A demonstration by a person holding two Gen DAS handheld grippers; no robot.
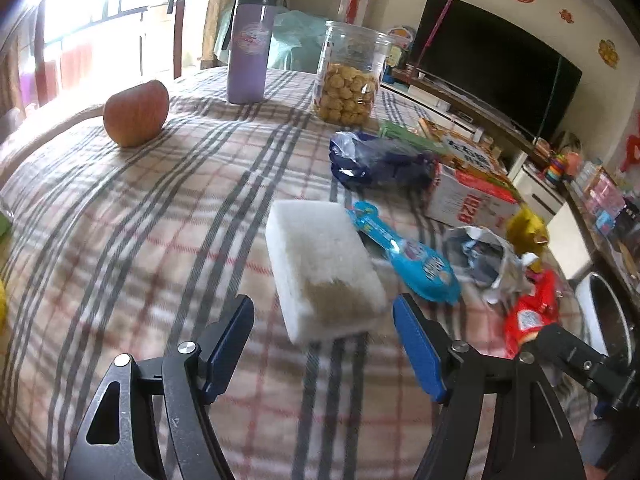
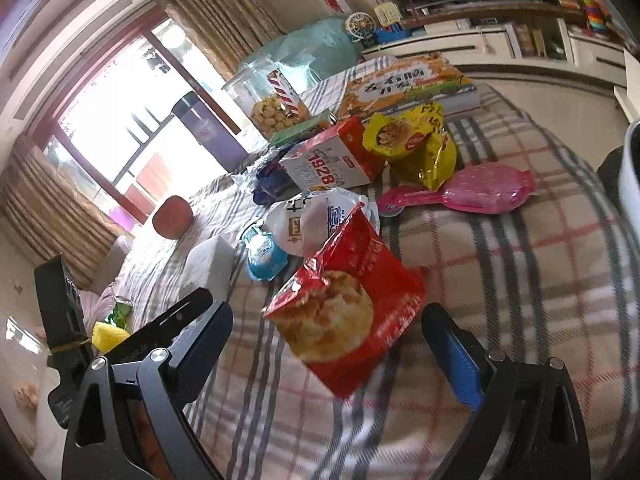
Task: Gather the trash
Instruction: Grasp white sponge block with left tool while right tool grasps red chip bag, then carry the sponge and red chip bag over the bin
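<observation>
My left gripper [image 1: 324,320] is open over the plaid tablecloth [image 1: 140,240], its fingers either side of the near end of a white sponge [image 1: 320,264] with a dirty patch. My right gripper [image 2: 328,332] is open around a red snack wrapper [image 2: 344,312]; the wrapper also shows in the left wrist view [image 1: 532,312]. Other litter lies on the table: a blue wrapper [image 1: 404,252], a crumpled white wrapper [image 2: 320,216], a dark blue bag [image 1: 376,160], a yellow snack bag [image 2: 416,140] and a red-white carton [image 2: 332,164].
An apple [image 1: 136,112], a purple flask [image 1: 250,44] and a clear cookie jar [image 1: 348,76] stand at the far side. A pink brush [image 2: 464,192] and an orange book [image 2: 404,84] lie to the right. A white bin rim [image 1: 600,312] stands past the table's right edge.
</observation>
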